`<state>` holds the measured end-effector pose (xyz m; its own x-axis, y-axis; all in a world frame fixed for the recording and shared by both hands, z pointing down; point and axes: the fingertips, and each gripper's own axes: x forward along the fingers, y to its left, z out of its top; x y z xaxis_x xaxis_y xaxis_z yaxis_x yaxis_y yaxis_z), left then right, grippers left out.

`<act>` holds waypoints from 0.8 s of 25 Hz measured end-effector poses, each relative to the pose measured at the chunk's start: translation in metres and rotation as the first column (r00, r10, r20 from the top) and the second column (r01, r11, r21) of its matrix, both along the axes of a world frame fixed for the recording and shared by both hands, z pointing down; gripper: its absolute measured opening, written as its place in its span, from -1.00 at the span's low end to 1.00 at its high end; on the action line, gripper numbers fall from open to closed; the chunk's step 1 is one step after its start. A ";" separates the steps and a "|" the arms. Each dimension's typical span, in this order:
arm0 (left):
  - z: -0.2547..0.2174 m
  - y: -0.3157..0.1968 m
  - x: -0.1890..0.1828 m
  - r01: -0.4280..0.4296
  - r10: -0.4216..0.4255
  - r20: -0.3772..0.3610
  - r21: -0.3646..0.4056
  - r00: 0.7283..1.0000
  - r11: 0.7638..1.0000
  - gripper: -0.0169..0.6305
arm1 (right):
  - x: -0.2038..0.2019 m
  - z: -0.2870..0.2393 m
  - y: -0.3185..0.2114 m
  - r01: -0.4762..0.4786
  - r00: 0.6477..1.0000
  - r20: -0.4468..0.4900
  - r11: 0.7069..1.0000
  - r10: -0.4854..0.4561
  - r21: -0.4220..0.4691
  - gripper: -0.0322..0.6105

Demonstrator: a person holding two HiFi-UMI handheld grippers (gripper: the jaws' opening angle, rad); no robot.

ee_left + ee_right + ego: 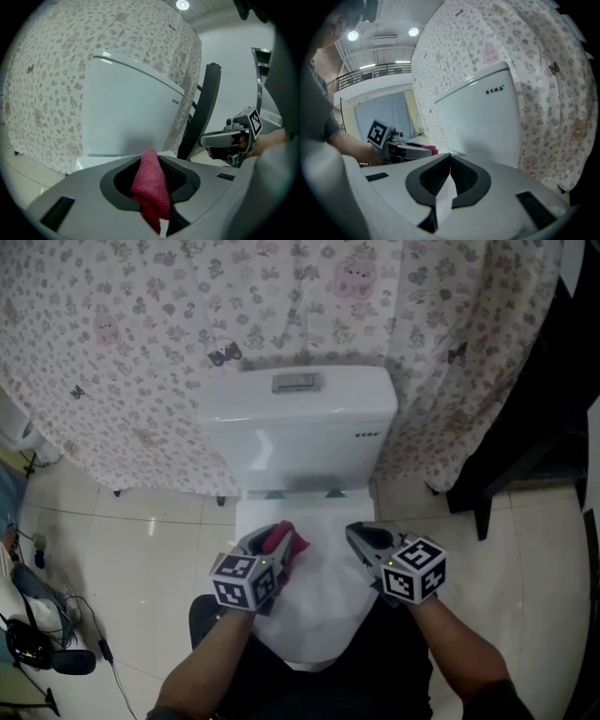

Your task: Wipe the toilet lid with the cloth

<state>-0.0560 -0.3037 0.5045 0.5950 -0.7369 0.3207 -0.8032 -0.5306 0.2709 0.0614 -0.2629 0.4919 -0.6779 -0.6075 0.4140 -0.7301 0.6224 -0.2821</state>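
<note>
head view: glossy white toilet lid [323, 610] under both claws; fuzzy red cloth [284, 540] bunched at left gripper [277, 538] tips; right gripper [356, 534] just beside | left gripper view: jaws pinching the cloth, terry weave plain only here | right gripper view: jaws pressed together, empty; ceiling lamps [413, 32] shown

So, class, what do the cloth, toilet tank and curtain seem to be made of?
Cloth: red with a fuzzy pile, likely microfibre or terry. Tank: glossy white with soft reflections, probably glazed ceramic. Curtain: thin matte printed fabric, hanging in folds.
</note>
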 end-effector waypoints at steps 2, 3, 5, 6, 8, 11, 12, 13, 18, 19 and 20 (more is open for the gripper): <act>0.010 -0.001 0.005 -0.008 0.008 0.004 -0.018 1.000 1.000 -0.59 | 0.000 0.011 -0.006 -0.015 1.000 -0.016 1.000 0.015 -0.014 -0.89; 0.015 -0.002 0.006 -0.009 0.009 0.008 -0.027 1.000 1.000 -0.59 | -0.001 0.017 -0.009 -0.023 1.000 -0.023 0.999 0.022 -0.022 -0.88; 0.025 -0.002 0.010 -0.013 0.014 0.012 -0.042 1.000 0.999 -0.59 | -0.003 0.027 -0.013 -0.027 0.999 -0.025 0.999 0.026 -0.042 -0.88; 0.029 -0.002 0.013 -0.019 0.020 0.013 -0.048 1.000 0.999 -0.59 | -0.004 0.031 -0.013 -0.026 0.999 -0.023 0.998 0.024 -0.051 -0.89; 0.036 -0.001 0.020 -0.037 0.038 0.017 -0.055 0.999 0.998 -0.59 | -0.005 0.037 -0.014 -0.021 1.000 -0.021 0.998 0.020 -0.065 -0.88; 0.047 -0.001 0.027 -0.061 0.063 0.027 -0.059 0.998 0.996 -0.59 | -0.005 0.045 -0.016 -0.019 1.000 -0.023 0.997 0.018 -0.078 -0.88; 0.051 0.000 0.029 -0.065 0.067 0.028 -0.061 0.997 0.996 -0.59 | -0.005 0.048 -0.017 -0.021 1.000 -0.023 0.996 0.020 -0.083 -0.89; 0.054 0.000 0.031 -0.066 0.068 0.029 -0.063 0.997 0.996 -0.59 | -0.005 0.050 -0.018 -0.023 1.000 -0.023 0.996 0.021 -0.087 -0.88; 0.073 -0.001 0.032 -0.038 0.044 0.061 -0.087 0.997 0.995 -0.59 | -0.012 0.061 -0.022 -0.006 0.999 -0.032 0.994 0.003 -0.105 -0.89; 0.076 -0.001 0.032 -0.034 0.041 0.072 -0.090 0.997 0.995 -0.59 | -0.014 0.065 -0.023 -0.002 0.999 -0.037 0.994 -0.002 -0.111 -0.89; 0.079 -0.001 0.032 -0.033 0.041 0.081 -0.094 0.996 0.995 -0.59 | -0.015 0.068 -0.023 0.001 0.999 -0.040 0.993 -0.005 -0.117 -0.88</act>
